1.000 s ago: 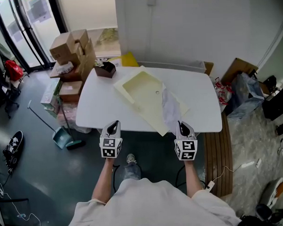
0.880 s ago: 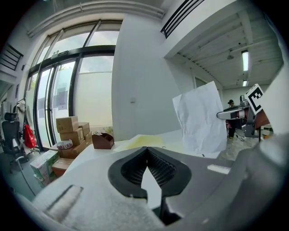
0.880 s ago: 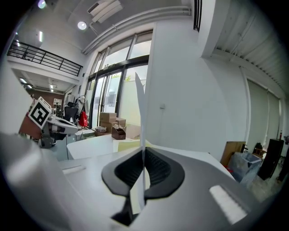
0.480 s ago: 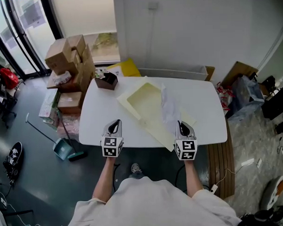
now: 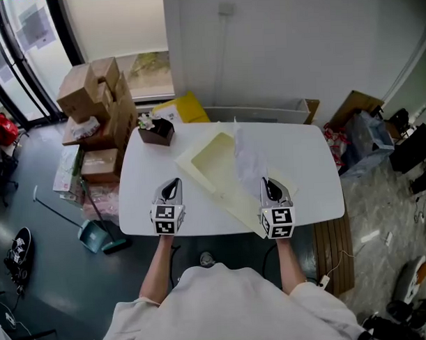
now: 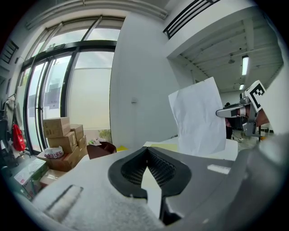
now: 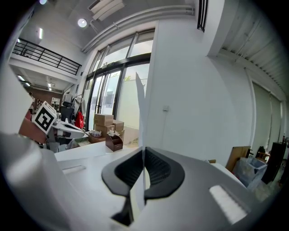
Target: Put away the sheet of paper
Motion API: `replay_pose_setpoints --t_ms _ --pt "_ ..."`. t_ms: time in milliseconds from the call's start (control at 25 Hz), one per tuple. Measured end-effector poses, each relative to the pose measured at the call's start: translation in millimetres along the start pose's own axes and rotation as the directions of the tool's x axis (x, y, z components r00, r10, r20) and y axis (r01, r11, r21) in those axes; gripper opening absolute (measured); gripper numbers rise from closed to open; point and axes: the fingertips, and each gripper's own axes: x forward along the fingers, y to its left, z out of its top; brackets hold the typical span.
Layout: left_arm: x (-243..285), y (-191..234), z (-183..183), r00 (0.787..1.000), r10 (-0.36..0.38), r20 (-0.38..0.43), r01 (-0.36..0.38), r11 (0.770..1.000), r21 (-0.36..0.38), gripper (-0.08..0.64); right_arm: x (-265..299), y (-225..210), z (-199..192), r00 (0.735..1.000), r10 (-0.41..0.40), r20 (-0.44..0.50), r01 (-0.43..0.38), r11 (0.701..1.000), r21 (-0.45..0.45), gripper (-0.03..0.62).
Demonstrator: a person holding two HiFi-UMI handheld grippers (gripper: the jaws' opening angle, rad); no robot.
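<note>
A white sheet of paper (image 5: pixel 246 158) stands upright over the white table (image 5: pixel 307 166), pinched at its lower edge by my right gripper (image 5: pixel 268 183), which is shut on it. In the right gripper view the sheet (image 7: pixel 142 113) rises edge-on out of the closed jaws of my right gripper (image 7: pixel 143 151). A cream-yellow shallow tray (image 5: pixel 214 162) lies at an angle on the table, just left of the sheet. My left gripper (image 5: pixel 171 184) hovers over the table's near left part, shut, with nothing in it. In the left gripper view, the sheet (image 6: pixel 198 117) hangs to the right of my left gripper (image 6: pixel 146 151).
A small brown box (image 5: pixel 156 130) with bits inside sits at the table's far left corner. Cardboard boxes (image 5: pixel 92 93) are stacked on the floor to the left, near a dustpan (image 5: pixel 94 234). A long white box (image 5: pixel 260 114) lies behind the table. Bags (image 5: pixel 365 132) stand to the right.
Both grippers have moved forward from the table's near edge to over the tabletop. The right one still carries the sheet, which now stands over the tray's right side.
</note>
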Motion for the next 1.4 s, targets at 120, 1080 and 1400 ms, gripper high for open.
replay_pose_setpoints --t_ms 120,1080,1400 --pt "10.3 4.5 -1.5 1.0 -0.015 -0.008 0.015 1.0 0.0 0.005 11.0 2.9 5.6 1.0 0.004 0.008 -0.004 1.0 0.003 0.002" --pt "20.2 -13.0 -29.9 0.991 0.083 -0.107 -0.087 0.996 -0.033 0.005 38.7 21.7 -22.7 0.971 0.24 -0.012 -0.237 0.965 0.113 0.002" --pt "13.5 -4.7 -29.5 0.985 0.131 -0.111 -0.136 0.99 -0.043 0.005 54.2 30.4 -15.7 0.957 0.29 0.004 -0.289 0.952 0.103 0.002"
